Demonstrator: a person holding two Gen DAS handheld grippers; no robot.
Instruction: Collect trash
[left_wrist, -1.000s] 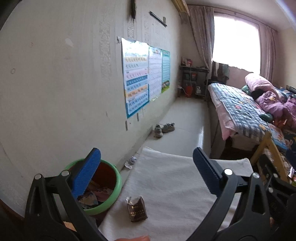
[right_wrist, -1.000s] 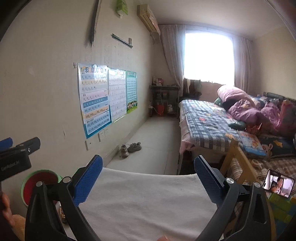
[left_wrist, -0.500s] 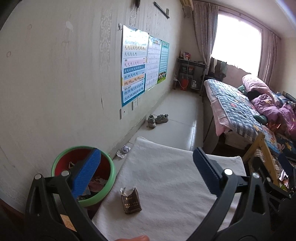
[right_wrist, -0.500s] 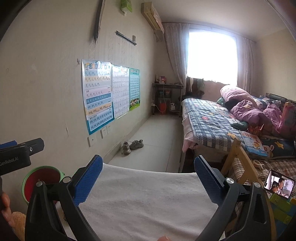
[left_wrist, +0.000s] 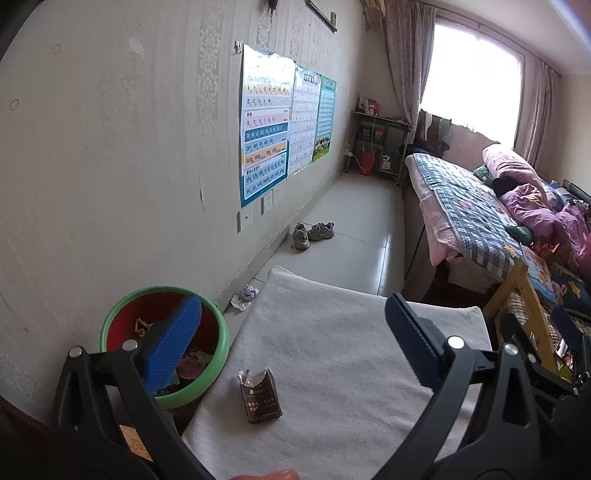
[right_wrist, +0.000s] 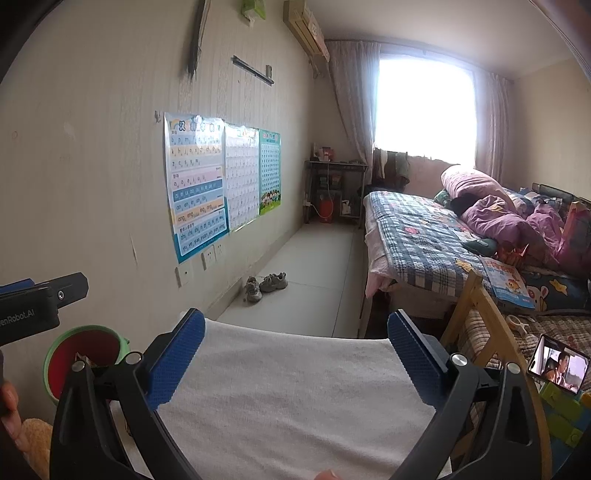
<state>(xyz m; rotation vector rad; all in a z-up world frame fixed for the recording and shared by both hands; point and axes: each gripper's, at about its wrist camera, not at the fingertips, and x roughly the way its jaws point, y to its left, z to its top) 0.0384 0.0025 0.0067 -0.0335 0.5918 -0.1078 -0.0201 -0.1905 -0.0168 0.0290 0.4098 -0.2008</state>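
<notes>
A torn dark brown cigarette pack (left_wrist: 259, 397) lies on the white towel-covered table (left_wrist: 340, 354) near its left edge. A green-rimmed red bin (left_wrist: 122, 325) with scraps inside stands left of the table; it also shows in the right wrist view (right_wrist: 79, 347). My left gripper (left_wrist: 291, 332) is open and empty, above the pack and the bin's edge. My right gripper (right_wrist: 295, 354) is open and empty over the bare towel (right_wrist: 280, 391). A crumpled white paper (left_wrist: 244, 296) lies on the floor by the wall.
The wall with posters (left_wrist: 264, 136) runs along the left. A pair of shoes (left_wrist: 312, 233) sits on the tiled floor. A bed (left_wrist: 472, 218) and a wooden frame (left_wrist: 524, 291) stand on the right. A phone (right_wrist: 558, 363) rests at the right.
The left gripper has drawn up and back, so the bin and cigarette pack show more fully. The right gripper has shifted slightly. Both stay open.
</notes>
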